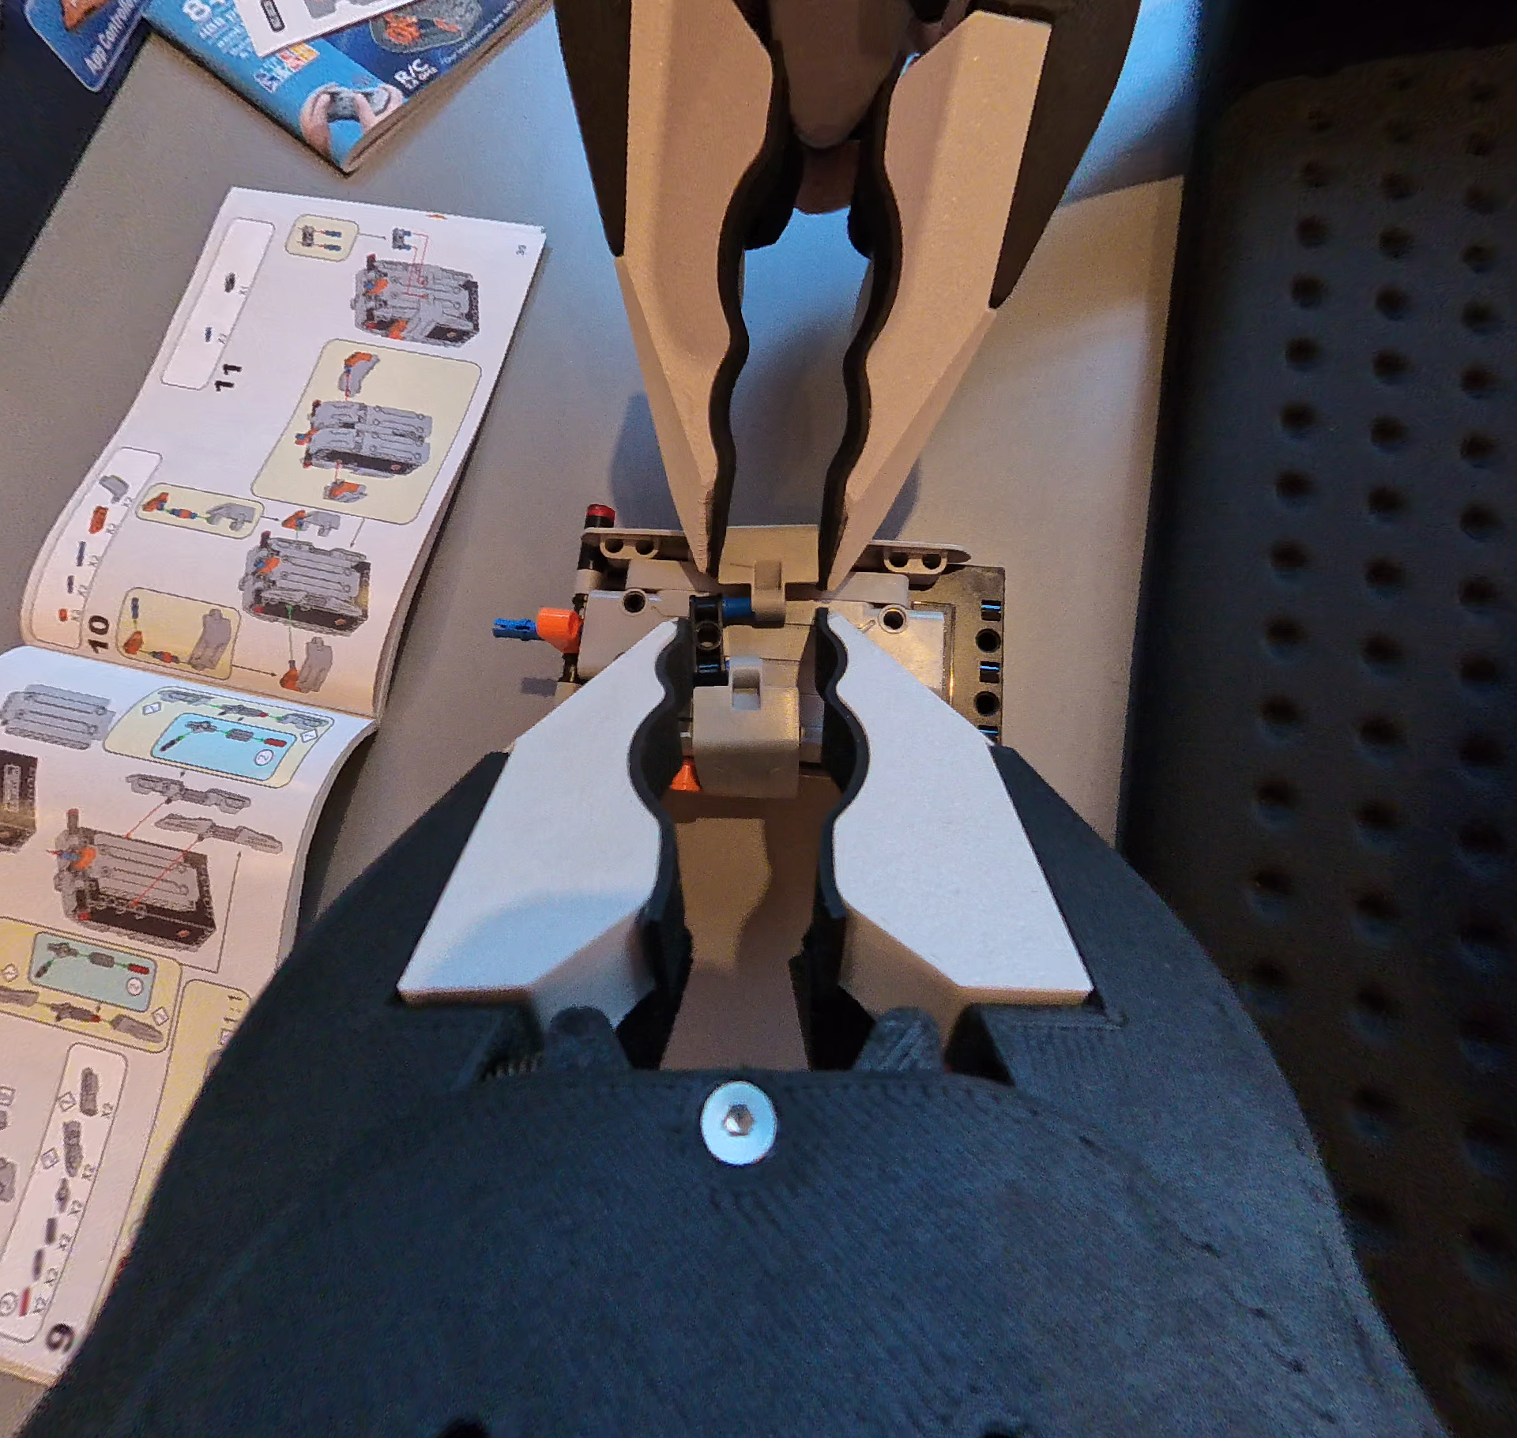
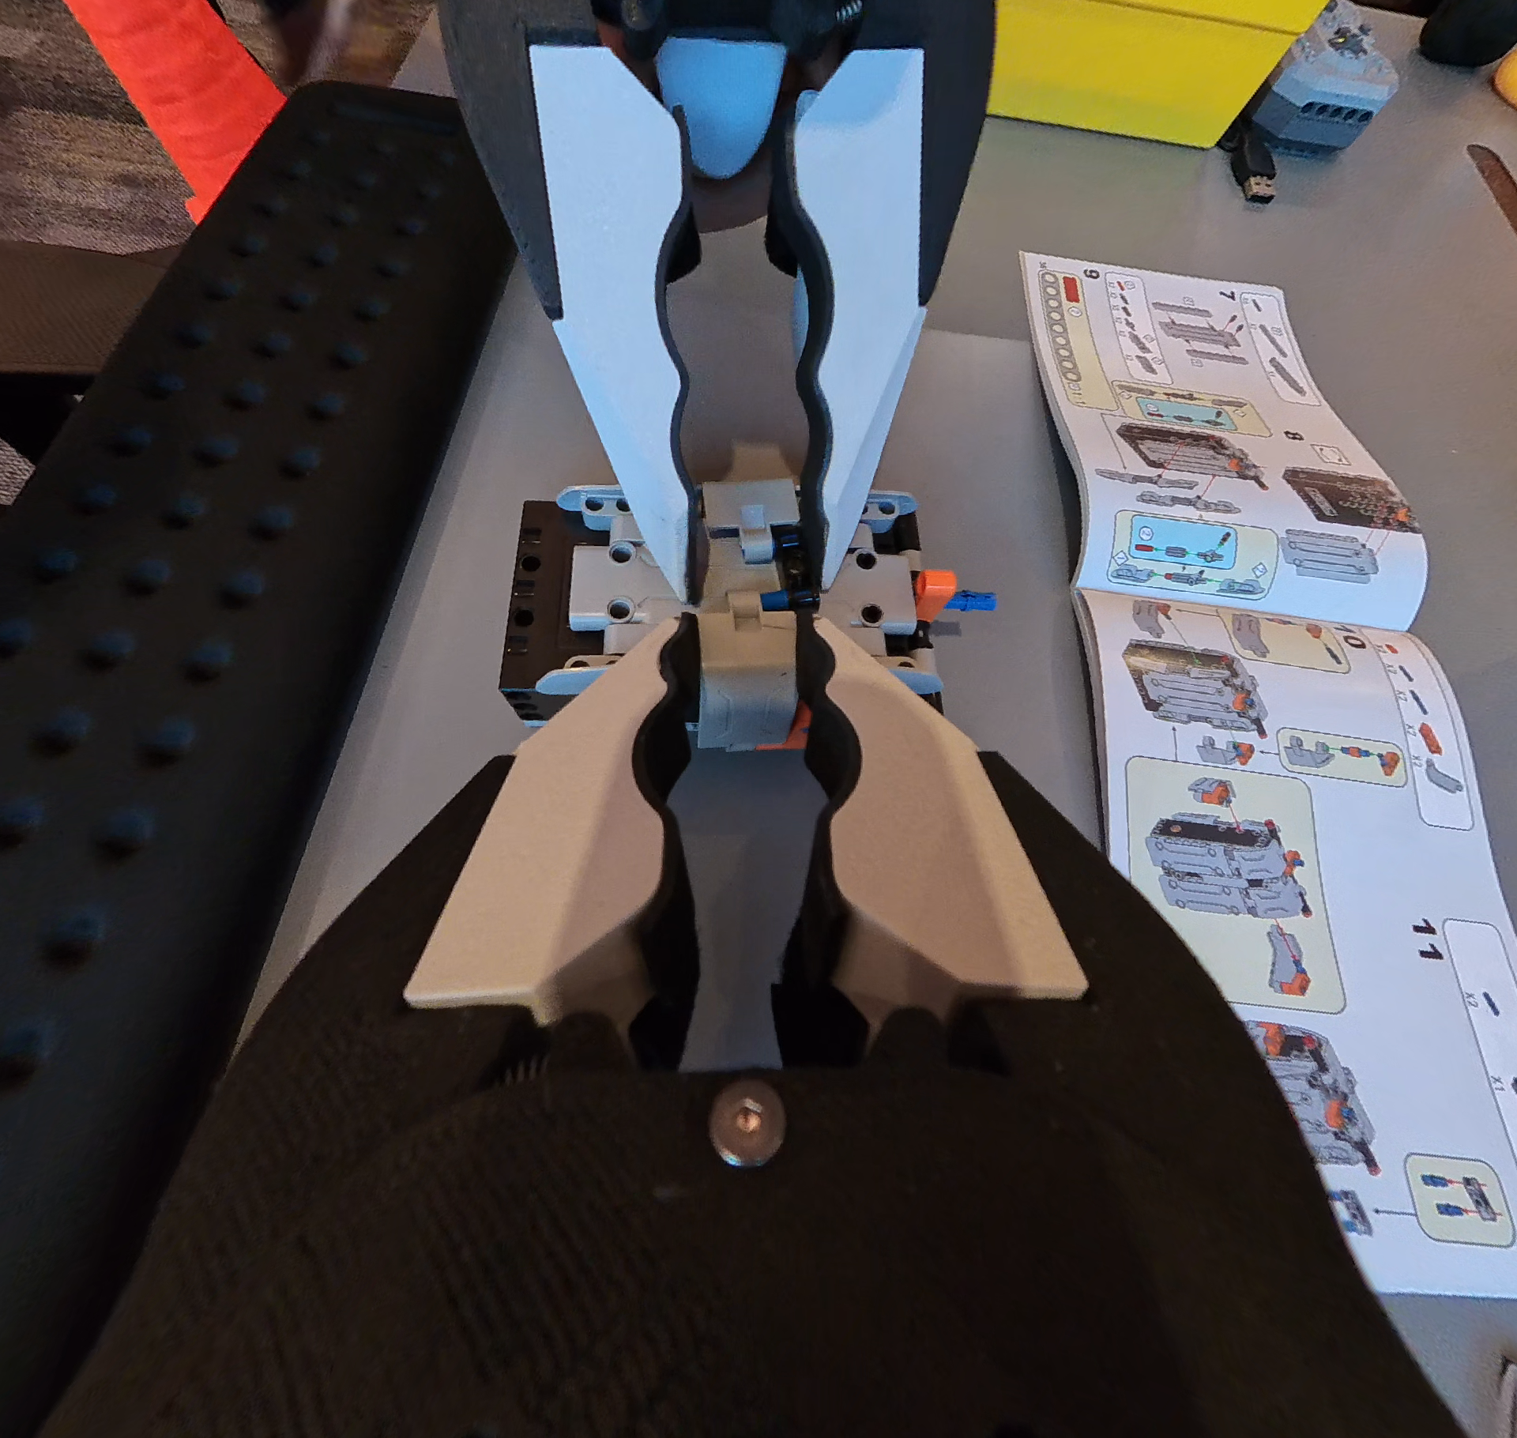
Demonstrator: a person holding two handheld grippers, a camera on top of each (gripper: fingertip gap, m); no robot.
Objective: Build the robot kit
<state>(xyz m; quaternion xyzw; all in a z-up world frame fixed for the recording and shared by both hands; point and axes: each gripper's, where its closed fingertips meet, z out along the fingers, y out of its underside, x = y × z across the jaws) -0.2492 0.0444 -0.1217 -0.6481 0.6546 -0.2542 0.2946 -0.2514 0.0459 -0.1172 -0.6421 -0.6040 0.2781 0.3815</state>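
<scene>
Two grippers of mine meet nose to nose over one small grey-and-black brick-built block model (image 1: 780, 643) on the grey tabletop (image 1: 509, 348). Leftmost in the left wrist view lies an open white instruction booklet (image 1: 271, 446). My left gripper (image 1: 747, 635) clasps the model's grey top piece. My right gripper (image 2: 743, 627) grips it too. A black perforated mat (image 1: 1354, 578) lies rightmost.

Black ribbed printed gripper (image 1: 751, 627) bodies, pale grey wedge jaws with wavy black pads (image 1: 666, 709), one silver screw (image 1: 738, 1123) each.
</scene>
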